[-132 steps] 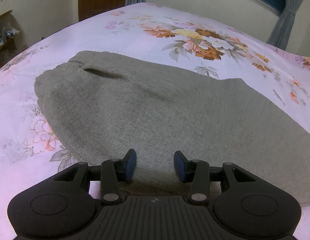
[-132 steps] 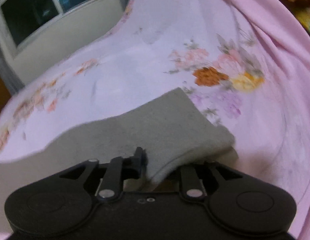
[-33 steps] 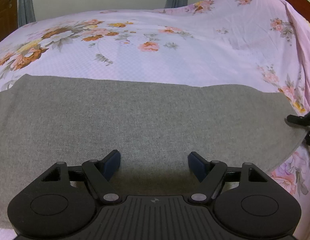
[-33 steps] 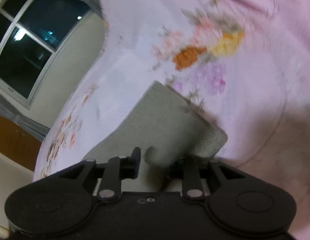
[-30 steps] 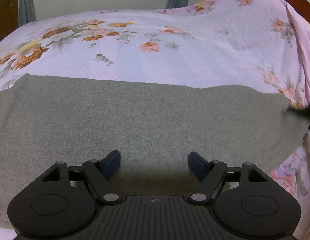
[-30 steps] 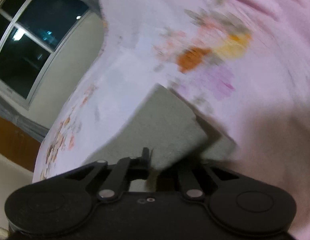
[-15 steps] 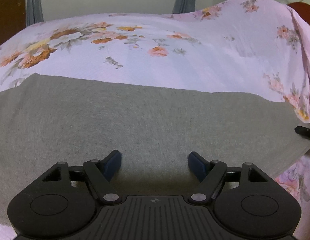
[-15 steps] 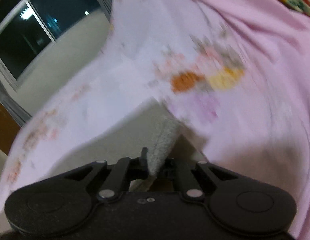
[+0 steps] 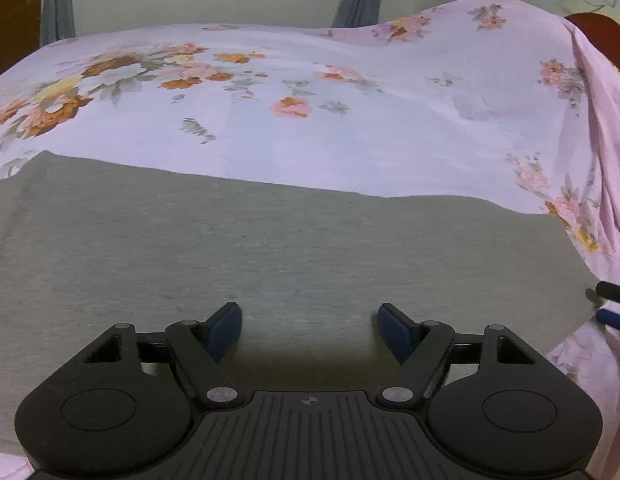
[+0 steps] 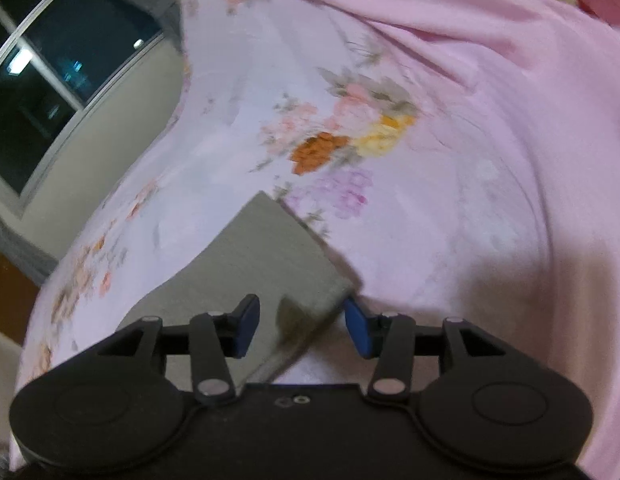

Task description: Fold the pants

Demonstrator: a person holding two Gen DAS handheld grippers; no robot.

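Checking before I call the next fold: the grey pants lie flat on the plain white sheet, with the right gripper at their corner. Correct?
Not quite: the sheet is pink with a flower print, not plain white, as the left wrist view shows. The grey pants do lie flat on it, and the right gripper is at their corner, its fingers opening with the corner between them.

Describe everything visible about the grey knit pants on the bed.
The grey knit pants look like soft fleece, lying flat and smooth in a long band across the pink floral bedsheet. The leg end sits between the opening jaws of the right gripper, pads off the cloth. The left gripper hovers open above the middle.
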